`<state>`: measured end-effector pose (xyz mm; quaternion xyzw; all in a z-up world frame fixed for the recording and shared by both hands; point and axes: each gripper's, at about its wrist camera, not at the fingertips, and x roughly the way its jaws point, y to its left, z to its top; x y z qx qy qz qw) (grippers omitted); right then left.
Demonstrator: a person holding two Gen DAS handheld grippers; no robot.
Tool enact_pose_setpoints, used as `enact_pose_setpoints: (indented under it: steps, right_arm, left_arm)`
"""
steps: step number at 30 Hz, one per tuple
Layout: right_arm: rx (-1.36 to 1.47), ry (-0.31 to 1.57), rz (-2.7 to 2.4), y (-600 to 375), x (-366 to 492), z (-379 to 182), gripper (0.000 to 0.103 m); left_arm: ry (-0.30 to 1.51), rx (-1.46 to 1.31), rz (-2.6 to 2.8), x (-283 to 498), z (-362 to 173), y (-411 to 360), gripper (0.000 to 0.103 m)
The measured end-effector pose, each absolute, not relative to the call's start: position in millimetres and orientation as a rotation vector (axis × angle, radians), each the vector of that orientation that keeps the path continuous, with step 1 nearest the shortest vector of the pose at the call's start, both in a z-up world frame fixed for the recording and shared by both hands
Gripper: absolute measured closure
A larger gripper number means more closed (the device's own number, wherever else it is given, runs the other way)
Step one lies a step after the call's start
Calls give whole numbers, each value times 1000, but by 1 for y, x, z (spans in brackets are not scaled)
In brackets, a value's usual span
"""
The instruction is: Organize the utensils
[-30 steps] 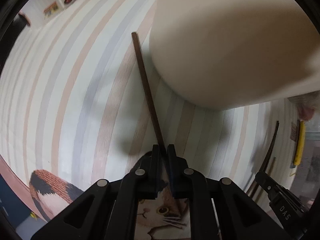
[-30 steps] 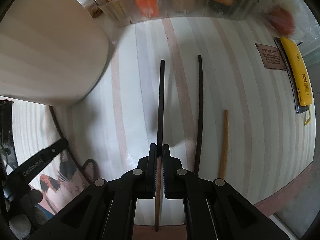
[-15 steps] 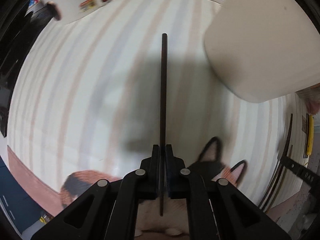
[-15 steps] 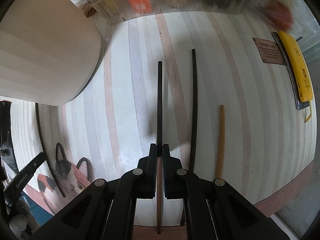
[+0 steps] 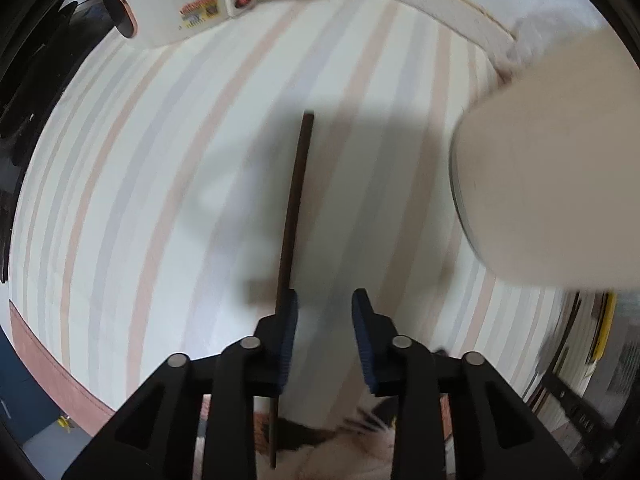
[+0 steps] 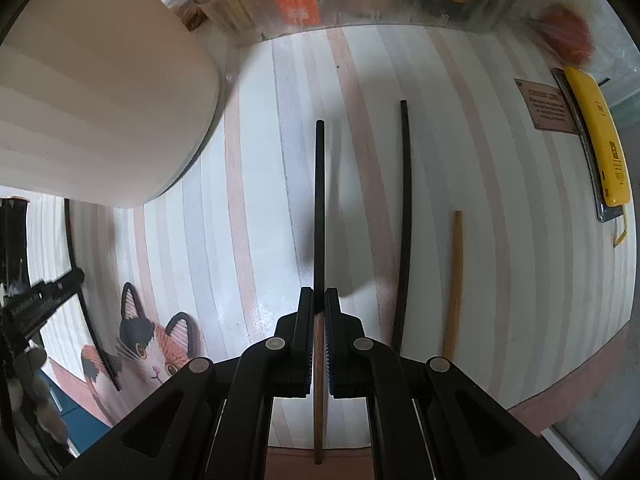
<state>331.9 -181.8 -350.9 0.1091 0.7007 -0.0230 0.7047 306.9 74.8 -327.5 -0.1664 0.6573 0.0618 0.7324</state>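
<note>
Chopsticks being sorted on a striped mat point(image 6: 256, 168) beside a large cream container point(image 6: 100, 92).

Right wrist view alone is showing a clear bin point(image 6: 360, 12) of packets, a yellow phone point(image 6: 600, 140), a printed cat point(image 6: 156, 344), and two loose chopsticks, one black point(image 6: 405, 220) and one tan point(image 6: 454, 284), lying just right of the gripper; left wrist view alone is showing a white appliance point(image 5: 172, 0). Right gripper point(image 6: 319, 300) is pointing down, clamping a dark chopstick point(image 6: 319, 200). Left gripper point(image 5: 324, 300) is pointing down with jaws opening; its brown chopstick point(image 5: 294, 208) is lying along the left pad, apart from the right.
</note>
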Motion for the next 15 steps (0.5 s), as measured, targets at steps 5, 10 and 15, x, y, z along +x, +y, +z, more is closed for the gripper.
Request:
enact_pose_setpoints:
  steps: [5, 10, 15]
  right_arm:
    - [261, 1559, -70, -188, 334, -349, 98]
    - [266, 1561, -79, -193, 336, -349, 98]
    - [259, 1577, -84, -190, 339, -356, 98]
  left_arm:
    - [1441, -358, 152, 321, -329, 82, 75]
    - [1431, -326, 165, 331, -322, 98, 75]
    - [1470, -269, 162, 348, -336, 88, 76]
